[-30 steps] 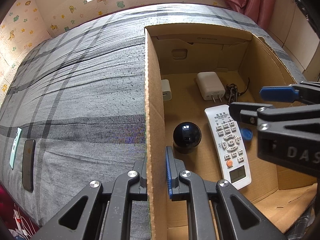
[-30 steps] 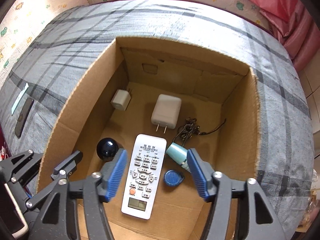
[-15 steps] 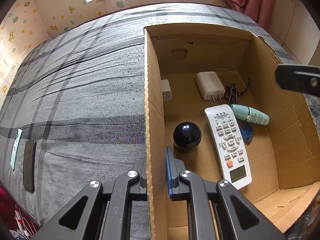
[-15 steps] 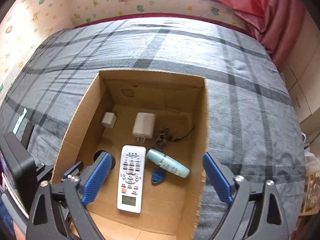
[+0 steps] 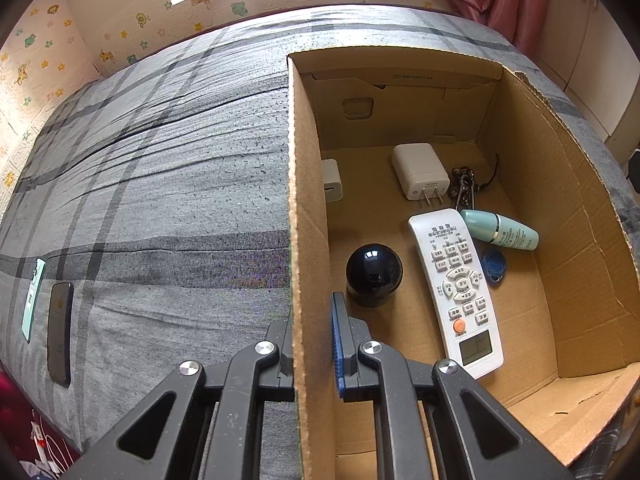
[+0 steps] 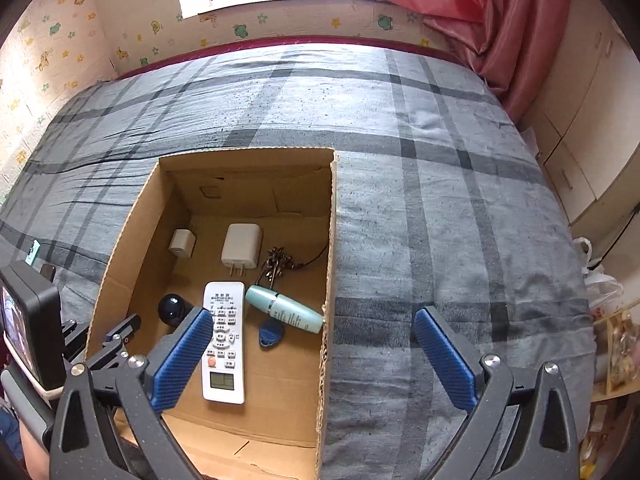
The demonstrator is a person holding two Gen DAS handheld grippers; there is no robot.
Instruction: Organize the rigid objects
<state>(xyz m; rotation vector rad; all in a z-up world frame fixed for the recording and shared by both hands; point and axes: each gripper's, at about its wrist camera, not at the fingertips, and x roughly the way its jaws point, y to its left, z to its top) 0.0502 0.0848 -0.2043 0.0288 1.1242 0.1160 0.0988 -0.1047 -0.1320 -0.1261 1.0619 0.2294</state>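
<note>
An open cardboard box sits on the bed. Inside lie a white remote, a teal bottle, a blue key fob, a black round device, two white chargers and a bunch of keys. My left gripper is shut on the box's left wall. My right gripper hovers above the box's near right corner. Its jaws are opening, with nothing held between them. The remote and bottle lie below it.
Two phones lie on the grey plaid bed sheet at the far left. More sheet spreads right of the box. A pink curtain and white cabinets stand at the right.
My right gripper rose and drew back out of the box while its jaws widened. The teal bottle now lies free beside the remote. The left gripper kept its grip.
</note>
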